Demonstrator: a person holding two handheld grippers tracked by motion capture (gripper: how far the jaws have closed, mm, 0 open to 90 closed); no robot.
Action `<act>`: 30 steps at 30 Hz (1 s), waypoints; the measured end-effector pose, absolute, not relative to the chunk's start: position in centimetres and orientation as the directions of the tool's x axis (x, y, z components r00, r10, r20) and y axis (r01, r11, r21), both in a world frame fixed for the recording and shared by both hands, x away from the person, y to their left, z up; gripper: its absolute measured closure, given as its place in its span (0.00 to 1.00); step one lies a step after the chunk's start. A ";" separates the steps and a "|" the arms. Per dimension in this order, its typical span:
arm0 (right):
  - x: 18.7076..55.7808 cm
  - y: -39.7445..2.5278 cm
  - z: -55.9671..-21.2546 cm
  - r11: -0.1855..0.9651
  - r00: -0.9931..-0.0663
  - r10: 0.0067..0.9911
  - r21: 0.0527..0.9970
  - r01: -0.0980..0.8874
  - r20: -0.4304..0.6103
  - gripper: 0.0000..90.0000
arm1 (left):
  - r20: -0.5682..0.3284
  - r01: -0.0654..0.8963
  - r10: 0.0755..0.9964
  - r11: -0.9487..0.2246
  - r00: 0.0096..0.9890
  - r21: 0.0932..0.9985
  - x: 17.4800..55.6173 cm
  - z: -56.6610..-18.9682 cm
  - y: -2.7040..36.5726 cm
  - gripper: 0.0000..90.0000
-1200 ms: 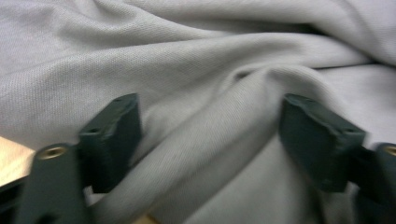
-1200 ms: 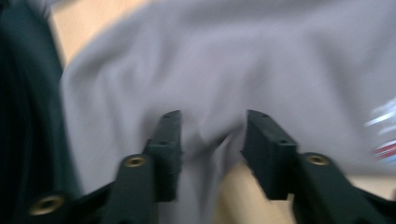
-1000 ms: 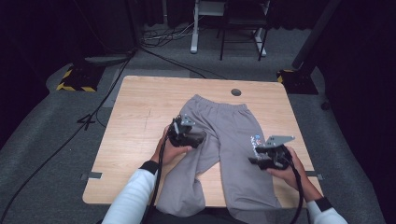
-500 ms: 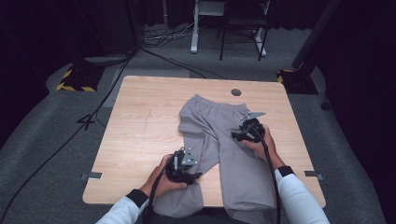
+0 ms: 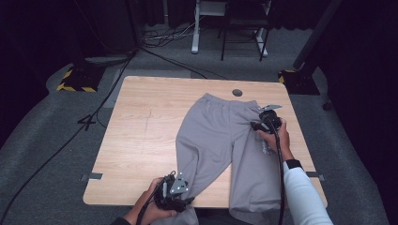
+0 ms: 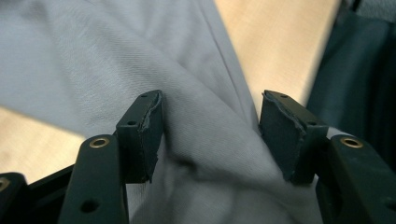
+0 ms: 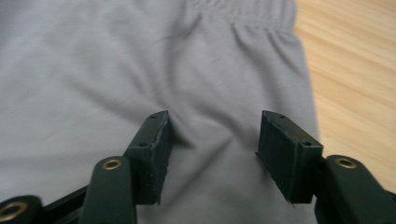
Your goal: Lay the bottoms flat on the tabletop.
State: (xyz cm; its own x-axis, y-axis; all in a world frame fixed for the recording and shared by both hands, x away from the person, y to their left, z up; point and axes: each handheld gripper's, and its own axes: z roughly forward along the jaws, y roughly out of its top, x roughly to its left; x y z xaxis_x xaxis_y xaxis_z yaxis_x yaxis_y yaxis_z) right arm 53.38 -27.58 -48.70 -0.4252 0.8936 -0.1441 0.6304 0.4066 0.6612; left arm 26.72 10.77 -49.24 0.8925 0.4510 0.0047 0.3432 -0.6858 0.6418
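The grey trousers [image 5: 220, 140] lie flat on the wooden surface [image 5: 141, 136], waistband toward twelve o'clock and the two legs running down to six o'clock, where their ends hang over the near edge. The left tool [image 5: 176, 197] sits at the hem of the left leg, at about seven o'clock on the surface; in the left gripper view its jaws stand wide apart with a fold of grey cloth [image 6: 205, 154] bunched between them, not yet pinched. The right tool [image 5: 265, 119] is at the waistband's right corner, near two o'clock; in the right gripper view its jaws are likewise spread, cloth [image 7: 210, 154] lying between them and the elastic band just ahead, nothing gripped.

This looks like the step of taking hold before a fold: both tools are placed, neither has closed. The next move calls for pressing each down enough to gather fabric, closing on hem and waist, then lifting together so the leg folds without dragging the rest
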 end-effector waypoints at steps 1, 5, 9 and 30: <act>53.5 -27.8 -48.6 0.413 -0.419 0.894 0.655 0.633 -0.159 0.47 | 0.005 0.342 0.446 -0.692 0.895 0.636 26.3 -49.2 10.8 0.44; 52.9 -27.8 -48.0 0.447 -0.417 0.885 0.629 0.637 -0.207 0.44 | -0.004 0.352 0.457 -0.679 0.889 0.645 25.9 -48.7 11.5 0.39; 49.7 -27.3 -46.6 0.448 -0.529 0.841 0.691 0.568 -0.111 0.41 | 0.013 0.366 0.523 -0.613 0.852 0.701 28.4 -47.5 12.1 0.32; 39.1 -32.5 -48.2 0.507 -0.615 0.788 0.587 0.632 -0.019 0.40 | -0.017 0.468 0.618 -0.576 0.786 0.670 39.8 -49.7 12.5 0.31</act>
State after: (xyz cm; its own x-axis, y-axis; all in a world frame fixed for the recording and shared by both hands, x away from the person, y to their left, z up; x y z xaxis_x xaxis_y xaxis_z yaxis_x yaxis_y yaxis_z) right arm 39.11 -32.46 -48.23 -0.6151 0.7882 -0.0188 0.6315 0.5068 0.5868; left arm 39.77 12.48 -49.68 0.7859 0.6181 -0.0171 0.4679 -0.5765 0.6699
